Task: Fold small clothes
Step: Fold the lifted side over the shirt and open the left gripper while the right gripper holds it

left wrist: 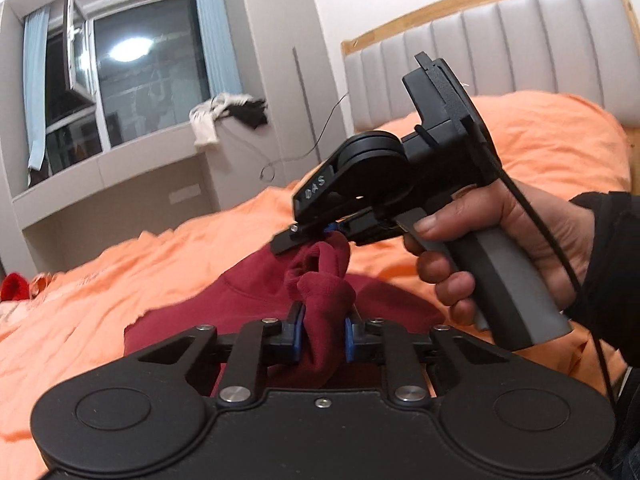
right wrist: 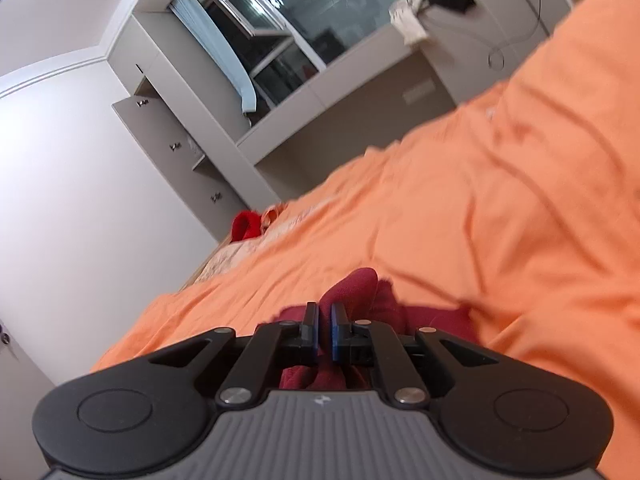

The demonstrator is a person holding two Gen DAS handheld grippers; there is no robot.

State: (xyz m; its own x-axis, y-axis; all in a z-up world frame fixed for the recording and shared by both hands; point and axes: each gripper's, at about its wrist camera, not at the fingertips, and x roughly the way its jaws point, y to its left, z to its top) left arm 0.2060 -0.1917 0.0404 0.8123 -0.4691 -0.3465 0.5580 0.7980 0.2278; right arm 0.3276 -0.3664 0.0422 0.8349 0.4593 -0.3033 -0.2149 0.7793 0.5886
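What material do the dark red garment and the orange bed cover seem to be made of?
Dark red garment: probably a soft, matte knit such as cotton jersey; it bunches in thick, rounded folds and its edge looks ribbed. Orange bed cover: thin woven cloth, mostly matte; it lies in fine, shallow wrinkles. The exact fibre cannot be told.

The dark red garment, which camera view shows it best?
The left wrist view: the dark red garment spreads across the orange bedcover, a bunch pinched in the left gripper. The right wrist view shows only a small bunch.
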